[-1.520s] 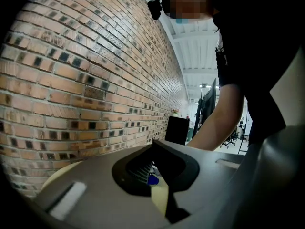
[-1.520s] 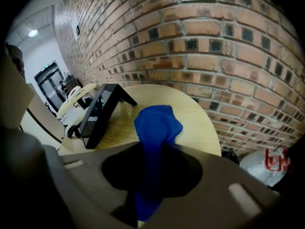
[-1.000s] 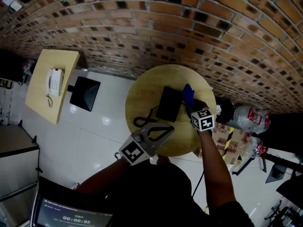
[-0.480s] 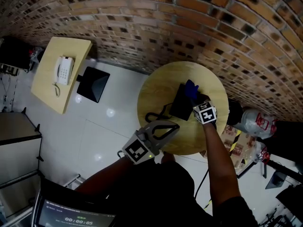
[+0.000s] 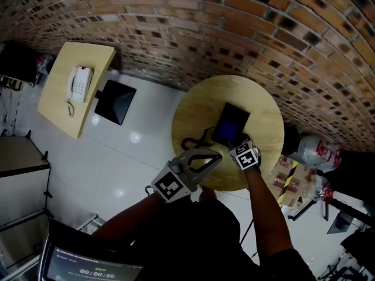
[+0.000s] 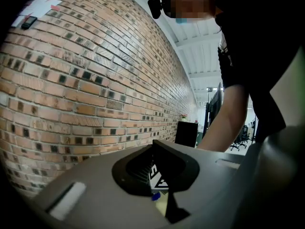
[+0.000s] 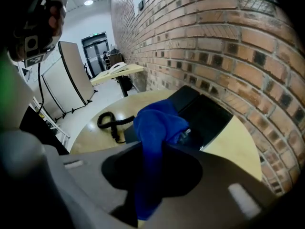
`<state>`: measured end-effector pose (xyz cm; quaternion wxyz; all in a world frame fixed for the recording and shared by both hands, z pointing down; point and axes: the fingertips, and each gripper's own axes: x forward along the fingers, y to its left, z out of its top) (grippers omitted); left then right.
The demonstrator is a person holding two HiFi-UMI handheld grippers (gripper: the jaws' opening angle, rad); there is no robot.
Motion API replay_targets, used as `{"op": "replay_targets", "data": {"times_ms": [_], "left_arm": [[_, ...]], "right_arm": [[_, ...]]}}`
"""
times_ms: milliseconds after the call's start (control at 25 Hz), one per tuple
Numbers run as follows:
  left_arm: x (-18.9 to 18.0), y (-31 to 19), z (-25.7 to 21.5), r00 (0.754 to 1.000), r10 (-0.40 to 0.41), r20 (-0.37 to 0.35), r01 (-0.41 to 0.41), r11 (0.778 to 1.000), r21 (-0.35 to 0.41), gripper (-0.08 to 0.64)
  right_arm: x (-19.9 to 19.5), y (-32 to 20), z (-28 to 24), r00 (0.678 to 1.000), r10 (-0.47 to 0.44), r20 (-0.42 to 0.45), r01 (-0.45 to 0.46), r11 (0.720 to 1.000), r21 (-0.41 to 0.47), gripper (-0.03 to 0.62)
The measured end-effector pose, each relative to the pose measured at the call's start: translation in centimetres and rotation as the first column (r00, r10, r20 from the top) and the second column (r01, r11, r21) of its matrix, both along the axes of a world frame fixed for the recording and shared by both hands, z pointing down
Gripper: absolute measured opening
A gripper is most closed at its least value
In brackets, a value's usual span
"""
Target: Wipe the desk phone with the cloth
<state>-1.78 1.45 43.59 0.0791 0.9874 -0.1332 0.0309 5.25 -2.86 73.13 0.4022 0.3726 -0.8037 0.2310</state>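
A black desk phone (image 5: pixel 237 113) lies on the round wooden table (image 5: pixel 193 113), its coiled cord (image 5: pixel 196 142) trailing to the left. A blue cloth (image 5: pixel 229 126) is spread over the middle of the phone. My right gripper (image 5: pixel 237 143) is shut on it at the phone's near end. In the right gripper view the cloth (image 7: pixel 157 120) bunches out from between the jaws of the right gripper (image 7: pixel 151 149), above the phone (image 7: pixel 207 118). My left gripper (image 5: pixel 217 156) hovers shut over the table's near edge, holding nothing, with its jaws together (image 6: pixel 159 187).
A brick wall (image 5: pixel 234 28) runs right behind the table. A second, rectangular table (image 5: pixel 61 107) with a white phone (image 5: pixel 79 84) stands to the left, beside a black stand base (image 5: pixel 115 102). Bags and clutter (image 5: pixel 313 151) sit on the floor to the right.
My right gripper has drawn the cloth from the phone's far end back toward me over its middle. The left gripper has stayed at the near edge.
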Motion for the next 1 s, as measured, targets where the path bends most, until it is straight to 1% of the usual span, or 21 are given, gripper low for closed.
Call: {"op": "replay_targets", "data": {"times_ms": [280,400,520,640,840,1000], "left_arm": [[-0.3,0.3,0.5,1.000,0.005,0.008,-0.005,1.000,-0.009,0.002],[-0.7,0.2,0.6,1.000,0.001,0.001,-0.001,1.000,-0.011,0.002],[-0.9,0.0,0.6,1.000,-0.004,-0.008,0.004,1.000,-0.017,0.002],[-1.0,-0.2,0.4,1.000,-0.005,-0.006,0.005,1.000,-0.015,0.002],[-1.7,-0.3,1.1,1.000,-0.006,0.005,0.006,1.000,-0.021,0.002],[-2.1,-0.1,1.3,1.000,-0.023,0.004,0.023,0.999,-0.027,0.002]], "right_arm": [[-2.7,4.3,1.9,0.999,-0.041,0.030,0.044,0.995,-0.084,0.094],[-2.8,4.1,1.2,0.999,-0.034,0.033,0.036,0.997,-0.066,0.094],[-2.3,1.6,-1.2,0.998,-0.004,0.064,0.004,1.000,-0.005,0.094],[-0.6,-2.5,-3.6,0.998,0.025,0.056,-0.029,0.998,0.063,0.095],[0.9,-9.6,-5.8,0.999,0.048,0.004,-0.048,0.987,0.155,0.095],[0.9,-12.1,-5.6,0.998,0.031,-0.055,-0.020,0.984,0.177,0.095]]}}
